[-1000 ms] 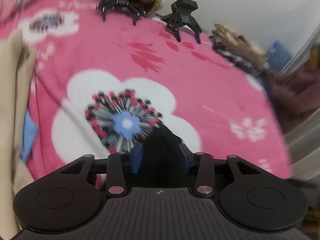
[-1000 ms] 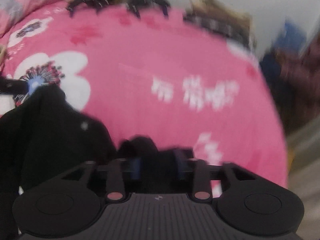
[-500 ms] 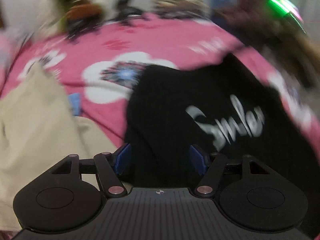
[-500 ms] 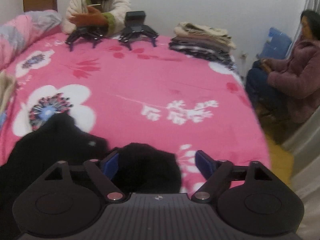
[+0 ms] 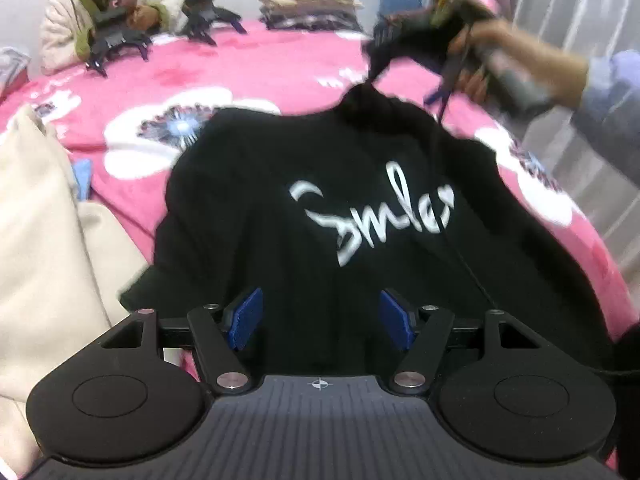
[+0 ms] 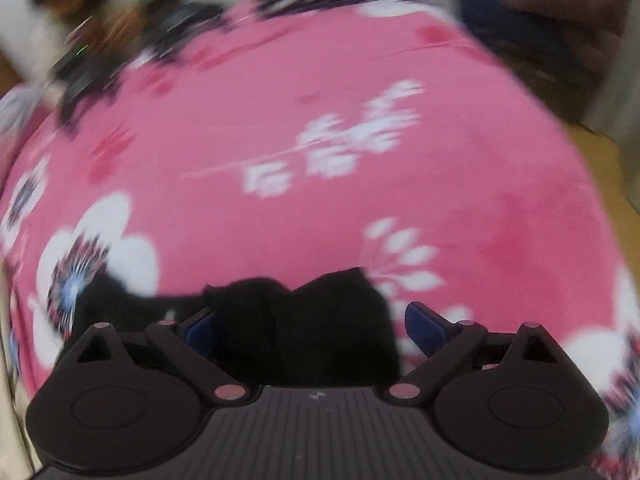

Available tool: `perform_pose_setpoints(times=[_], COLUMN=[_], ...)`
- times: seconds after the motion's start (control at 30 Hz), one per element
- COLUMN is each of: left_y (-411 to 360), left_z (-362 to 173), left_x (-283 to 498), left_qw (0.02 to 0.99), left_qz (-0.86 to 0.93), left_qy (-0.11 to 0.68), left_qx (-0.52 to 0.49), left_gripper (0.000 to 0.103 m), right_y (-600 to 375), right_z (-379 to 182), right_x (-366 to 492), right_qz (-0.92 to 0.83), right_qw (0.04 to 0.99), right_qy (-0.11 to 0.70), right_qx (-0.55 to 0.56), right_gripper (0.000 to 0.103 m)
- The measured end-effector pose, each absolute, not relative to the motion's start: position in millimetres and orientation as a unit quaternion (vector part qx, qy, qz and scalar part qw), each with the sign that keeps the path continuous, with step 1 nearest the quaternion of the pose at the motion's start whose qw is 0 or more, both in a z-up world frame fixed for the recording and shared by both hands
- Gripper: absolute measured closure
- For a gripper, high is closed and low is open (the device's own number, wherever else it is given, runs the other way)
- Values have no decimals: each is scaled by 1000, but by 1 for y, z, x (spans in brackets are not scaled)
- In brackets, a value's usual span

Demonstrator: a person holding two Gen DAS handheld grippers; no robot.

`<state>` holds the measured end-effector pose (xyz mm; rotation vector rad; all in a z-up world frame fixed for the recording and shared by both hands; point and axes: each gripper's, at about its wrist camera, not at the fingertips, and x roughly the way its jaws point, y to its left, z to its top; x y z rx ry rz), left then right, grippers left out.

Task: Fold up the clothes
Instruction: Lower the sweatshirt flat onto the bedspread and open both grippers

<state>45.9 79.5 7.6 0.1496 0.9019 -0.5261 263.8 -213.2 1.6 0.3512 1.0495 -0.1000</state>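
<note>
Both tools agape over black sweatshirt.

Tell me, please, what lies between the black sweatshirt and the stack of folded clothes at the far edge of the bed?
In the left wrist view, only bare pink floral bedspread lies between the black sweatshirt and the stack of folded clothes.

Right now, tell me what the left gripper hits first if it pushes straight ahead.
Most likely the black sweater with white lettering spread on the pink floral bedspread: it fills the space between and beyond the left gripper fingers.
</note>
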Motion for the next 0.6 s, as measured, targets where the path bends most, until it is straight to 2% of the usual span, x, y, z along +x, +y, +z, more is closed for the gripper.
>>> perform_pose_setpoints(times=[0.13, 0.3, 0.43, 0.47, 0.6], left_y=[78, 68, 68, 71, 89], left_z=[-11, -28, -37, -39, -26], left_x=[45, 47, 52, 54, 55], left_qw=[875, 895, 899, 900, 907], left_qz=[-231, -211, -191, -186, -173], left_qy=[422, 380, 379, 383, 378], left_qx=[62, 103, 106, 96, 61], left_gripper=[42, 53, 74, 86, 97], right_y=[-206, -177, -154, -148, -130], right_z=[42, 70, 59, 50, 9], right_x=[225, 166, 118, 110, 101], right_qz=[-24, -17, 35, 56, 116], right_qw=[902, 939, 943, 939, 915], right_qy=[412, 344, 332, 338, 367], right_qx=[125, -5, 13, 39, 117], right_gripper=[6, 5, 5, 5, 6])
